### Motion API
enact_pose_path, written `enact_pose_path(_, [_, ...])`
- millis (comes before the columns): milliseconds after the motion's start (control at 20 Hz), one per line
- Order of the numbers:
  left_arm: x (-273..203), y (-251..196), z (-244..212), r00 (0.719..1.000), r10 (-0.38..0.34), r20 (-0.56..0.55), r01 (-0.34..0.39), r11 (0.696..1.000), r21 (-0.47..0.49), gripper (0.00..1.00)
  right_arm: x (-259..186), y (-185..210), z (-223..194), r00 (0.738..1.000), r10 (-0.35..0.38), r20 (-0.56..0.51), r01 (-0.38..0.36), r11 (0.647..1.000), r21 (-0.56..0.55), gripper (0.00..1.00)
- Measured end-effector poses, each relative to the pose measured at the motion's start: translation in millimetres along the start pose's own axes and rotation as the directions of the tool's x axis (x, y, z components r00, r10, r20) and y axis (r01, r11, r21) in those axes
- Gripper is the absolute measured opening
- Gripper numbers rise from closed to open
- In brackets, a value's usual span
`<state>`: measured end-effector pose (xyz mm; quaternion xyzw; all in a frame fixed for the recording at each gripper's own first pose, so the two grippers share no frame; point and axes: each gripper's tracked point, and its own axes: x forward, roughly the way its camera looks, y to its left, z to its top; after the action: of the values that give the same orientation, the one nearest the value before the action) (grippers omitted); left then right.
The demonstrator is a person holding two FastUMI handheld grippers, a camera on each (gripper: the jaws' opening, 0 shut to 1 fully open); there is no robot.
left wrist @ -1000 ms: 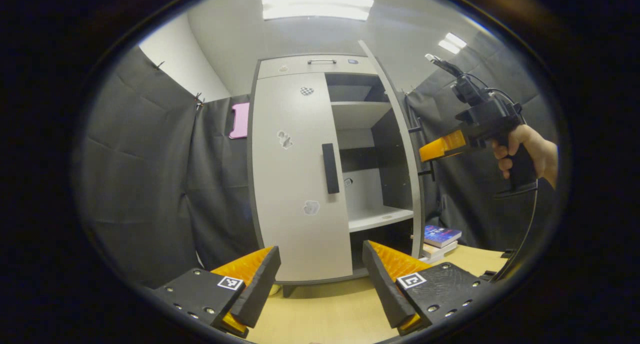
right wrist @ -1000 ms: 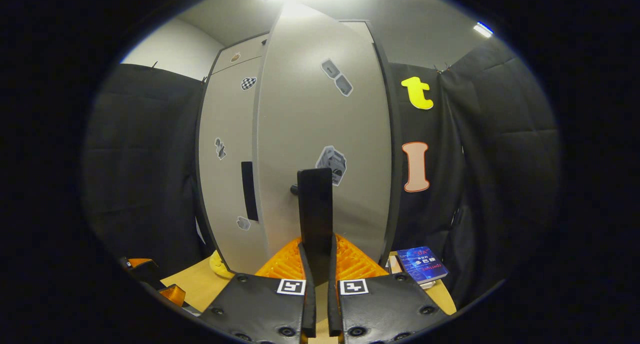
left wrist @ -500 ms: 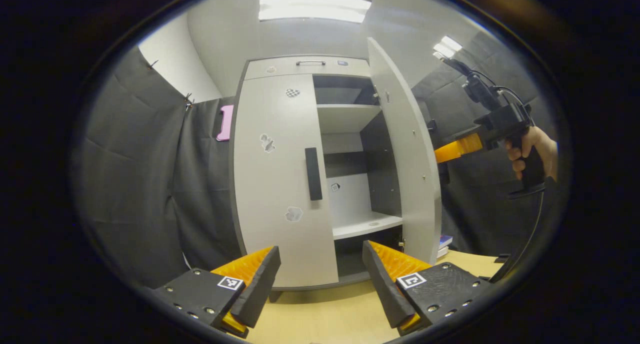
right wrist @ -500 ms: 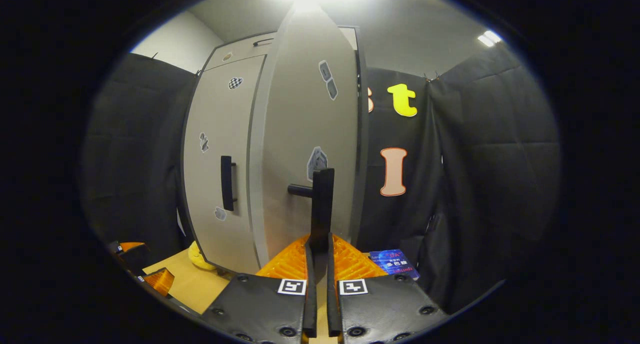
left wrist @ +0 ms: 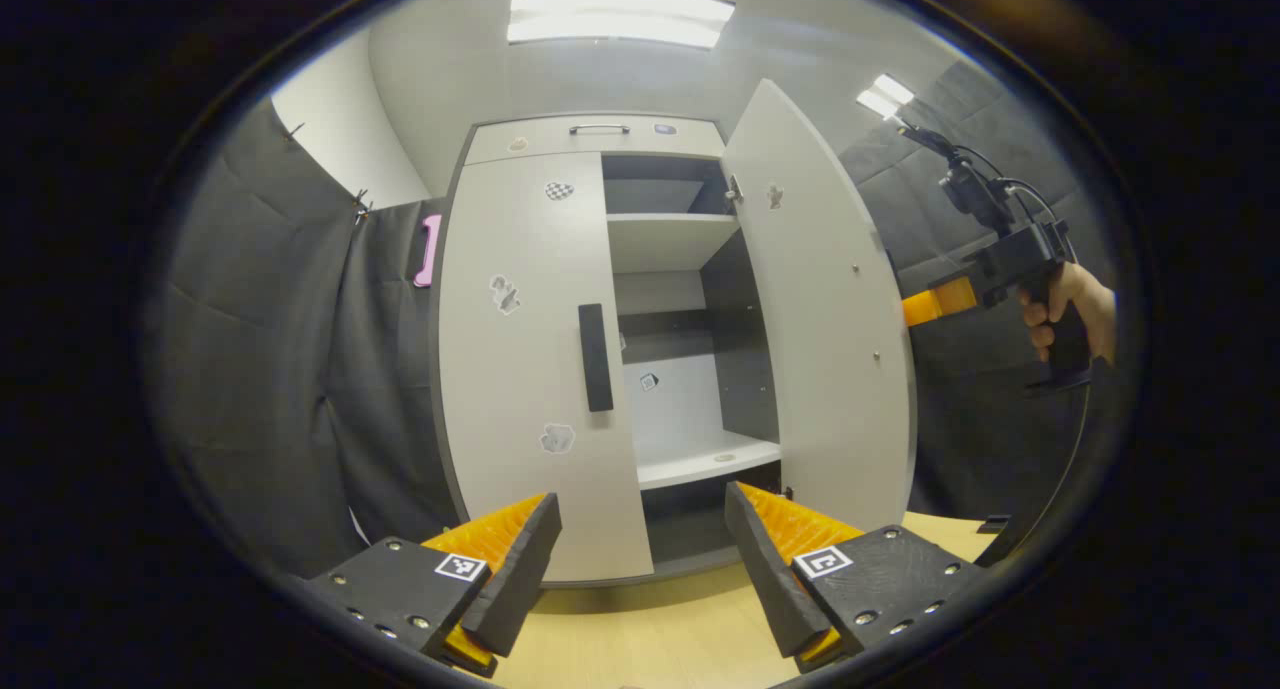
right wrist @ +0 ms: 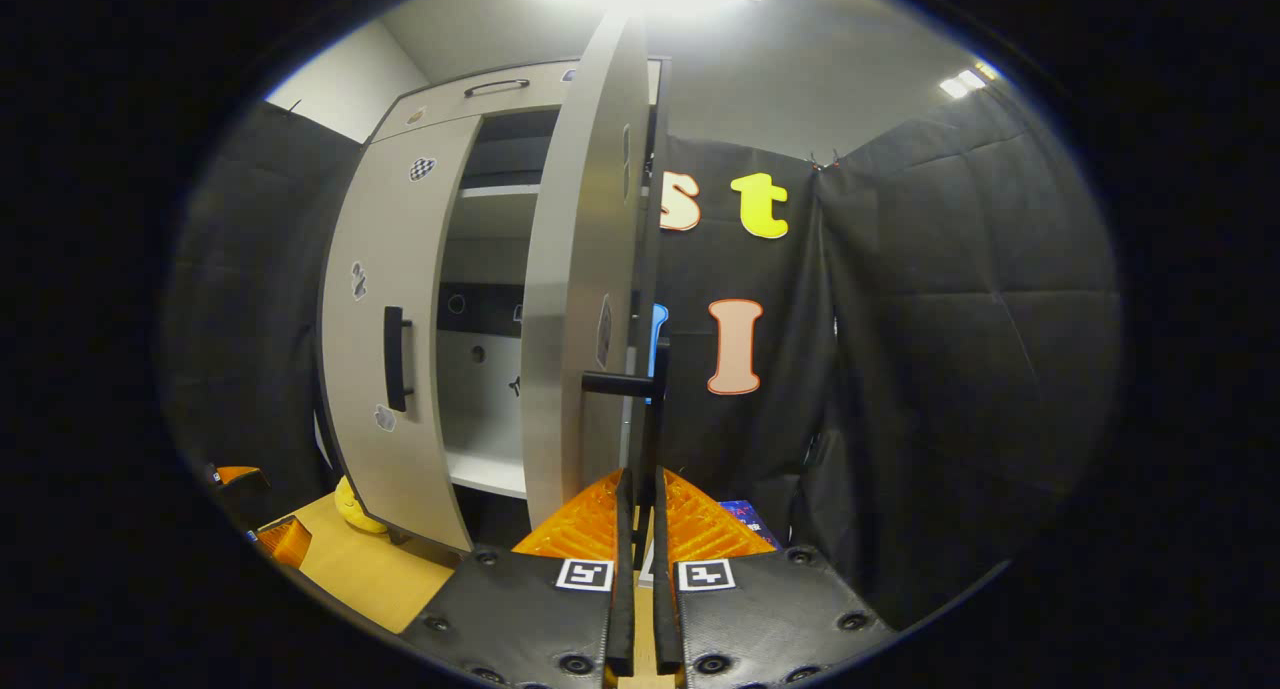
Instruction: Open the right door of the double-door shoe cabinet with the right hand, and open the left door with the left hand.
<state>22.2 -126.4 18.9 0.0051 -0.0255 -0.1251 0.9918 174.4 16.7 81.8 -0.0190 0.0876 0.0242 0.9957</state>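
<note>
1. Under my tongs runs a pale wooden tabletop (left wrist: 640,629); it shows again in the right gripper view.
2. The shoe cabinet (left wrist: 560,349) stands on it, raised on short feet, near the back.
3. A yellow object (right wrist: 352,509) sits on the wood beside the cabinet's left foot.
4. A blue book (right wrist: 745,517) lies to the cabinet's right, by the cloth.

The grey shoe cabinet (left wrist: 590,134) stands upright in the middle of my left gripper view, with a narrow drawer panel across its top. Its left door (left wrist: 530,369) is shut flat, a black vertical handle (left wrist: 596,357) near its inner edge. Its right door (left wrist: 830,309) hangs wide open toward the right of the frame, baring pale shelves (left wrist: 670,239) and a dark interior.
</note>
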Motion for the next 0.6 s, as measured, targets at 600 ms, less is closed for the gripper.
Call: enact_pose_path(600, [65.6,12.3,49.9,0.999,0.004,0.032,-0.003,0.999,-0.032,0.95,-69.7,0.0,-1.4,0.996,0.045,0.077,-0.048,0.998,0.039,0.3])
